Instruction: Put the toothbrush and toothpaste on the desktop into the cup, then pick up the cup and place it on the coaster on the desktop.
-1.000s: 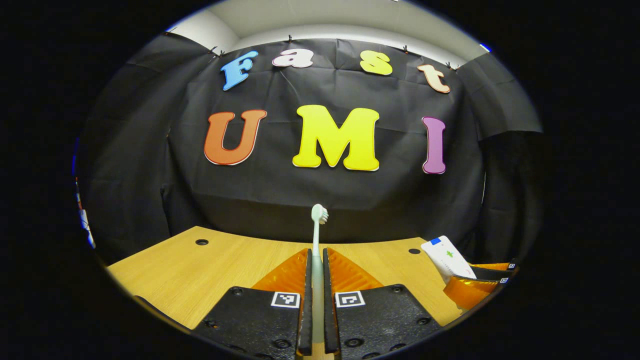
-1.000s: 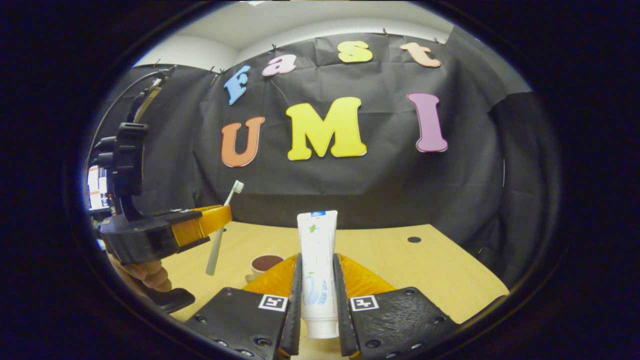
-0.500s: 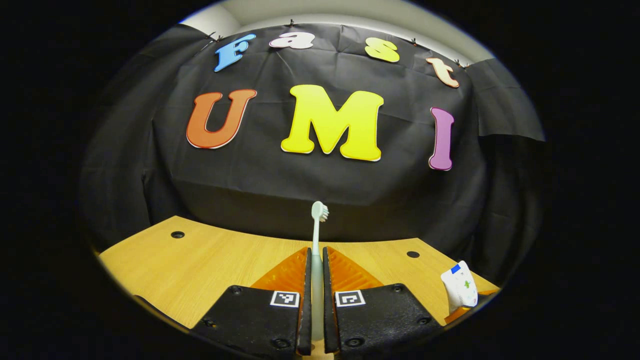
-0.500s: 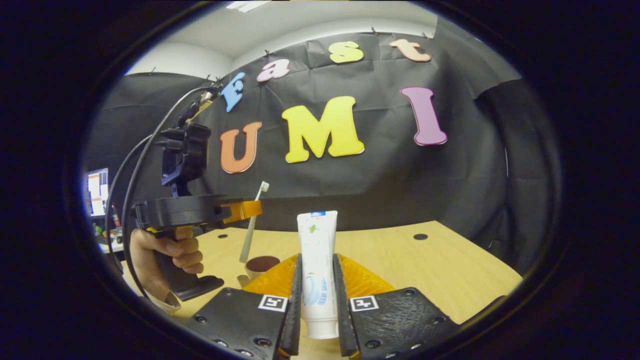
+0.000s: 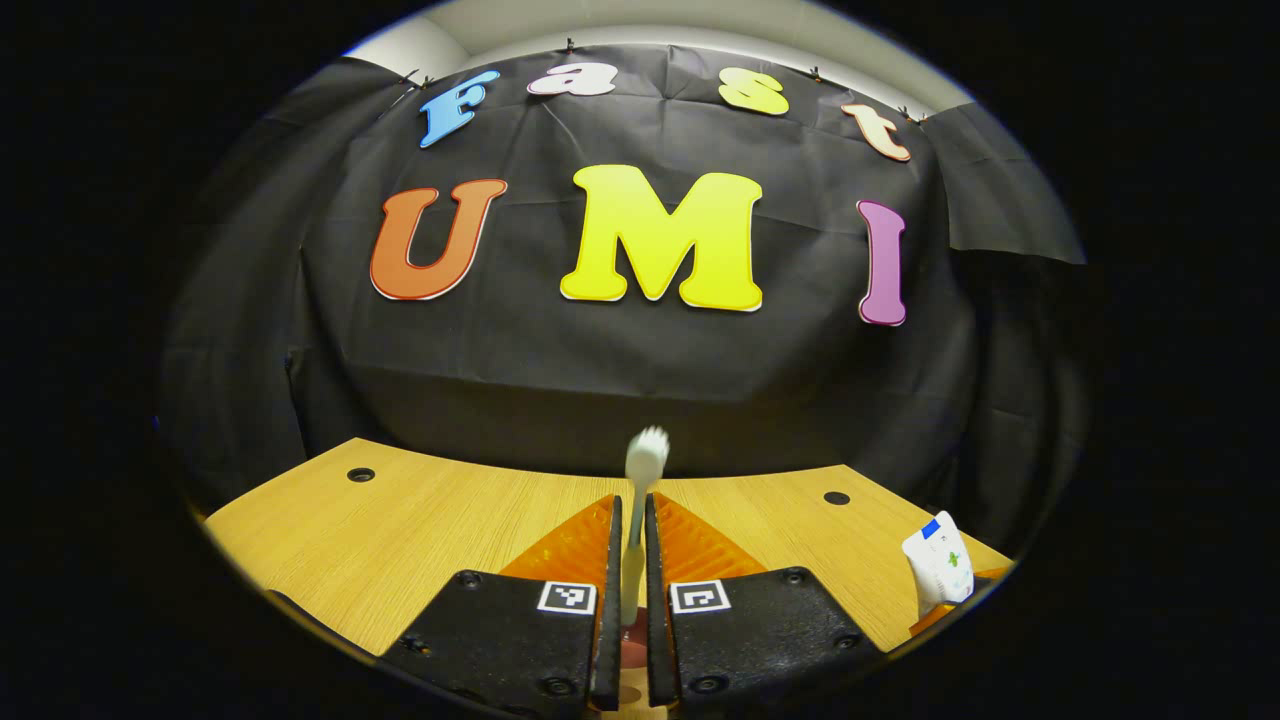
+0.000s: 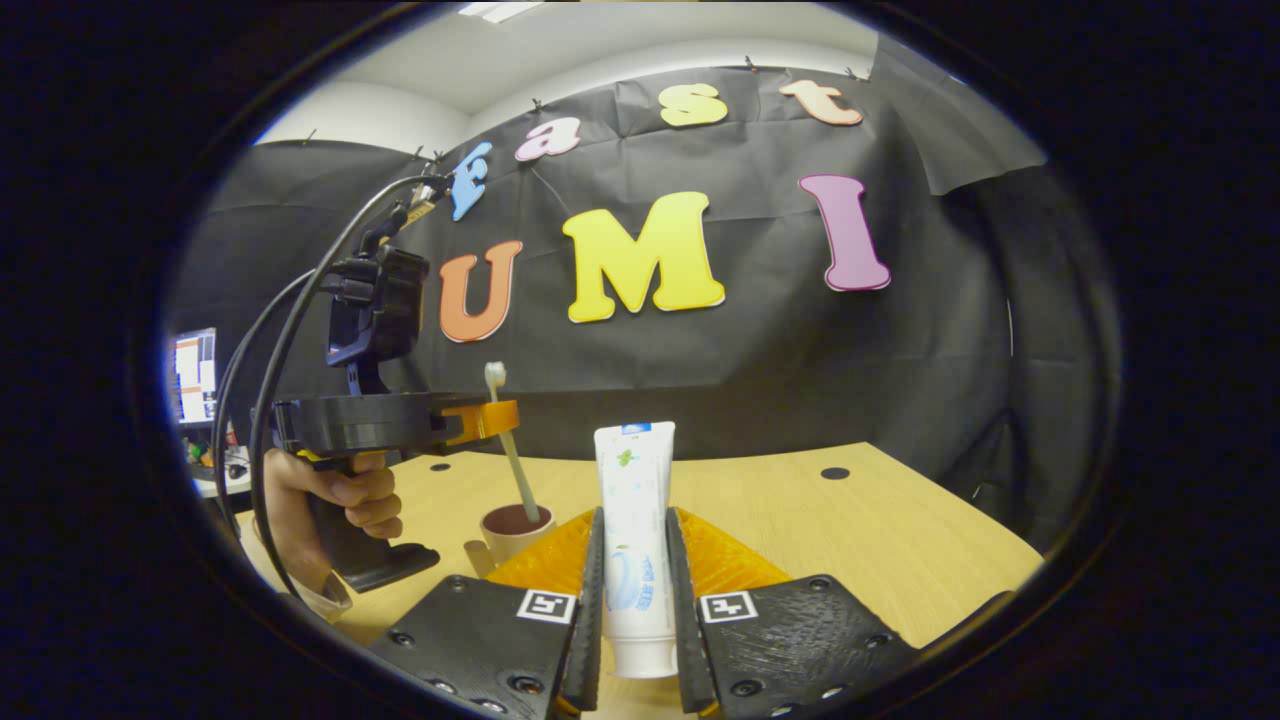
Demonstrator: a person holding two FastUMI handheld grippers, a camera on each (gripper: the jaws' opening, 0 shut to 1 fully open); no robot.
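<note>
My left gripper (image 5: 630, 505) is shut on a pale toothbrush (image 5: 646, 458), whose blurred head rises just past the fingertips. In the right gripper view the same left gripper (image 6: 503, 418) hovers over a beige cup (image 6: 512, 532) with a dark red inside. The toothbrush (image 6: 508, 450) leans left at the top, and its lower end reaches down into the cup. My right gripper (image 6: 634, 512) is shut on a white toothpaste tube (image 6: 634, 500), held upright above the desk. That tube (image 5: 940, 565) also appears at the lower right of the left gripper view.
The wooden desk (image 6: 880, 540) has small round cable holes (image 6: 834, 473) near its back edge. A hand (image 6: 350, 495) grips the left gripper's handle, with cables rising from it. A lit screen (image 6: 192, 375) stands far left. The black cloth wall closes the back.
The left gripper has brought the toothbrush over the cup and lowered it. The brush has tipped from leaning right to leaning left, its end now in the cup. The toothpaste stays held.
</note>
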